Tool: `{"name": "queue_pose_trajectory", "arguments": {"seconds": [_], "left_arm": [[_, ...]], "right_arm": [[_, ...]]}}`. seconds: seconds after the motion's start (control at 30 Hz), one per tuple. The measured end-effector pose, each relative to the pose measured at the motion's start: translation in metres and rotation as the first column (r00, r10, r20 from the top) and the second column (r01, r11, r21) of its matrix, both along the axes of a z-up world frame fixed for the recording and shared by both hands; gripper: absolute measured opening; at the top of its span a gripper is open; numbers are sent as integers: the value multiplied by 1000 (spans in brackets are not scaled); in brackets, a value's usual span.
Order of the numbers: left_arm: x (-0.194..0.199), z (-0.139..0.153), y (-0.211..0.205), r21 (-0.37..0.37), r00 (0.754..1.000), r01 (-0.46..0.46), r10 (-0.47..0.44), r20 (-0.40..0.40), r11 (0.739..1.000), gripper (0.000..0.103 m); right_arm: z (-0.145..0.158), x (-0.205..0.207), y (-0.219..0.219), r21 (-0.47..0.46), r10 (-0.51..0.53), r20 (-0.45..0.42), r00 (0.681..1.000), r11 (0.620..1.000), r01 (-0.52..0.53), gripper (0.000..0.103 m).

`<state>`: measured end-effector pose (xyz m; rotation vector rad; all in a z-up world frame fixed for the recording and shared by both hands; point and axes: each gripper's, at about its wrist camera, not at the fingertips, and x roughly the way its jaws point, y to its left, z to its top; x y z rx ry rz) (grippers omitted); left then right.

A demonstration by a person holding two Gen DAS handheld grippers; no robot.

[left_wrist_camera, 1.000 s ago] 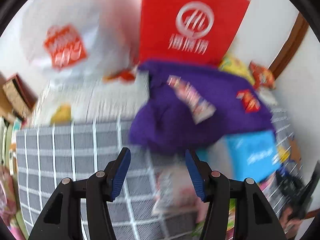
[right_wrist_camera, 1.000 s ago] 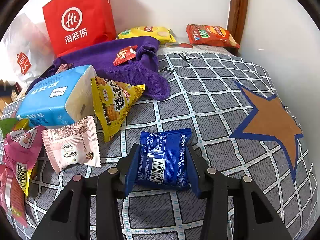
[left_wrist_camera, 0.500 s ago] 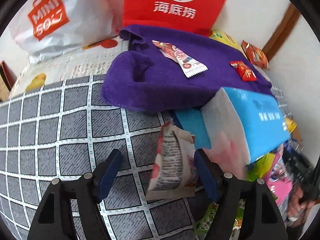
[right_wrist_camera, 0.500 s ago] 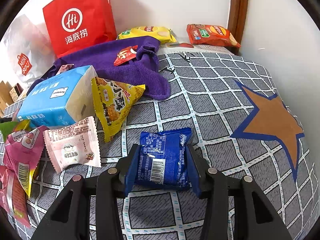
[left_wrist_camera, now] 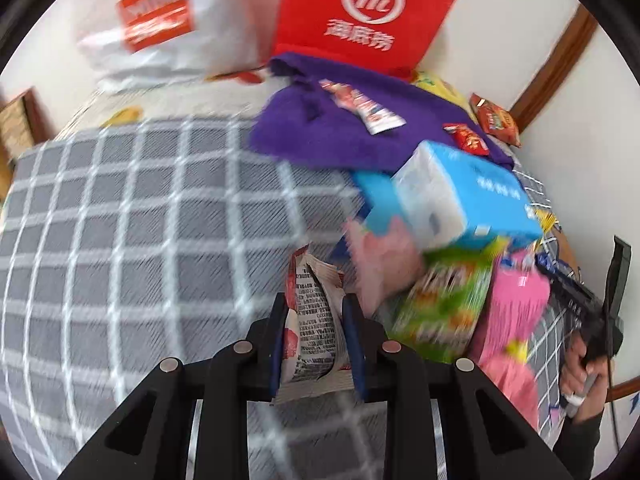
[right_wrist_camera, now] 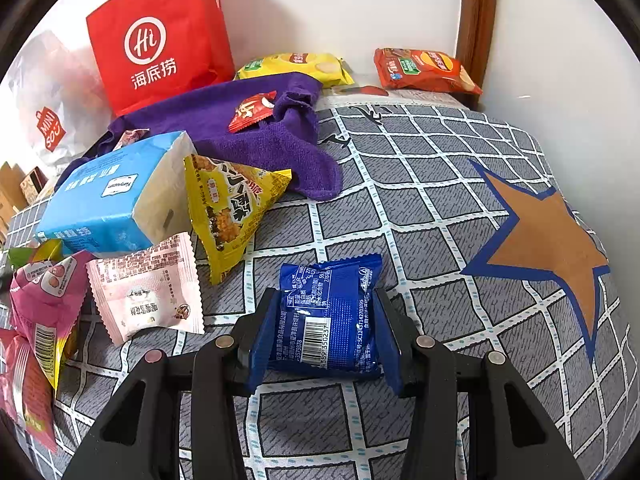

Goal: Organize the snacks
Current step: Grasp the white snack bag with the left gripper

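Observation:
My left gripper (left_wrist_camera: 314, 312) is shut on a red and white snack packet (left_wrist_camera: 314, 320) over the grey checked bedspread (left_wrist_camera: 140, 240). My right gripper (right_wrist_camera: 326, 312) is shut on a blue snack packet (right_wrist_camera: 328, 320) just above the bedspread (right_wrist_camera: 420, 200). Loose snacks lie to the left of it: a pink and white packet (right_wrist_camera: 148, 292), a yellow triangular bag (right_wrist_camera: 232, 204) and pink bags (right_wrist_camera: 44, 300). A green bag (left_wrist_camera: 444, 308) and a pink bag (left_wrist_camera: 516, 312) lie right of the left gripper.
A blue tissue pack (right_wrist_camera: 116, 196) and a purple towel (right_wrist_camera: 248, 136) with small red packets lie mid-bed. A red paper bag (right_wrist_camera: 160, 36) and a white bag (right_wrist_camera: 48, 108) stand at the wall. Yellow (right_wrist_camera: 296, 66) and orange (right_wrist_camera: 424, 70) chip bags lie at the back.
My left gripper has shut on the red and white packet that lay between its open fingers and has moved with it; its view is blurred. The right gripper holds still with the blue packet.

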<state>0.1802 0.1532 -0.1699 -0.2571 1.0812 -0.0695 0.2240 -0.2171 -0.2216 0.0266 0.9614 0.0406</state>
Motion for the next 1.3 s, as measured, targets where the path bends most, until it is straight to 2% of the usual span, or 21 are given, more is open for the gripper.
{"name": "queue_pose_trajectory", "arguments": {"seconds": [0.1, 0.17, 0.2, 0.27, 0.33, 0.37, 0.47, 0.53, 0.63, 0.73, 0.87, 1.1, 1.3], "left_arm": [[-23, -4, 15, -2, 998, -58, 58, -1, 998, 30], [-25, -5, 17, 42, 997, -76, 76, 6, 996, 54], [-26, -5, 18, 67, 996, -86, 86, 4, 994, 57], [-29, -2, 16, 56, 997, -77, 77, 4, 995, 59], [-31, -3, 10, 50, 998, -66, 67, -8, 997, 66], [-30, -6, 2, 84, 998, -66, 68, -19, 994, 68], [-27, -16, -17, 193, 997, -71, 78, -29, 979, 68], [-28, -18, -25, 241, 995, -101, 102, 9, 965, 68], [-30, -18, -24, 245, 991, -134, 126, 48, 960, 60], [-33, -17, -21, 235, 990, -138, 126, 69, 962, 58], [-39, -19, -25, 259, 986, -147, 119, 121, 955, 59], [-39, -19, -25, 247, 985, -151, 124, 120, 957, 60], [-39, -19, -26, 253, 985, -150, 123, 120, 956, 60]], "right_arm": [[0, -1, -1, 6, 1, 2, 1000, 1000, -1, 46], [2, -2, 1, 1, 5, 7, 1000, 1000, -5, 44], [3, -4, 2, -10, 8, 7, 1000, 1000, -8, 44], [10, -12, 7, -23, 22, 19, 1000, 999, -22, 44], [19, -22, 10, 4, 40, 36, 999, 999, -41, 44], [22, -27, 12, 20, 51, 40, 998, 998, -51, 44], [24, -35, 20, 30, 66, 38, 997, 997, -68, 44], [19, -37, 26, 28, 90, 22, 996, 996, -91, 44], [10, -39, 31, 14, 103, 3, 995, 995, -103, 44], [7, -40, 30, 21, 108, 14, 994, 994, -109, 44], [5, -39, 26, 48, 105, 10, 994, 993, -106, 45], [6, -40, 21, 87, 101, 13, 995, 991, -101, 45], [7, -42, 33, -2, 127, 12, 992, 992, -127, 45]]}}
